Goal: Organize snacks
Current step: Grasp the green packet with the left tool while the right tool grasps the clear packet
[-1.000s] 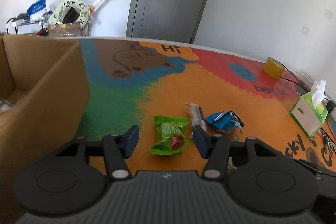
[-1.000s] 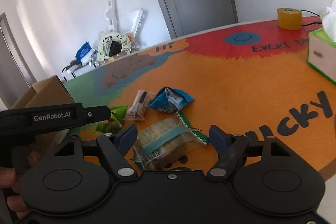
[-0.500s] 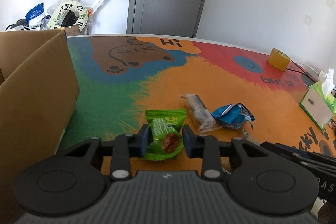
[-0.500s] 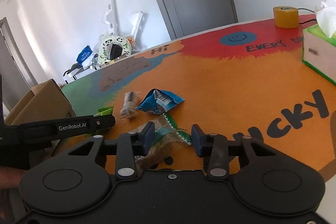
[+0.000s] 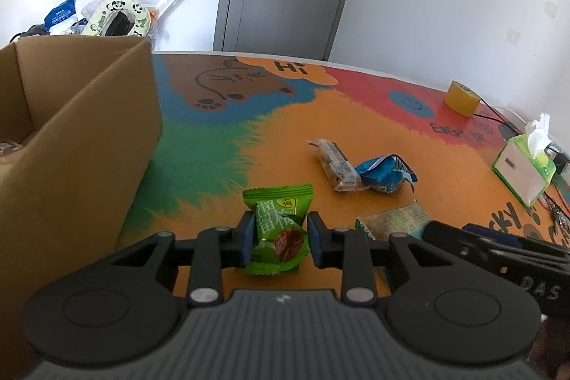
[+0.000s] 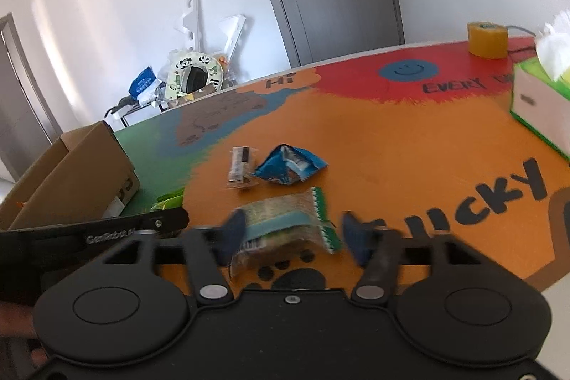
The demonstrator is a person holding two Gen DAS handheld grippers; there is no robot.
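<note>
The left gripper (image 5: 281,243) has its fingers (image 5: 247,239) clamped on both sides of a green plum-candy packet (image 5: 276,230), which sits low over the colourful tabletop (image 5: 285,145). At about nine o'clock from that packet stands an open cardboard box (image 5: 89,138). At about one o'clock lie a clear-wrapped biscuit bar (image 5: 335,164) and, touching it, a crumpled blue packet (image 5: 384,173).

The right gripper (image 6: 295,237) is blurred; its jaws are opening, the fingers (image 6: 231,232) standing apart on either side of a tan cracker packet with a teal band (image 6: 285,223), which lies on the tabletop between them, apparently free of the right-hand pad. At two o'clock sit a green tissue box (image 6: 541,105) and a roll of yellow tape (image 6: 487,40).
</note>
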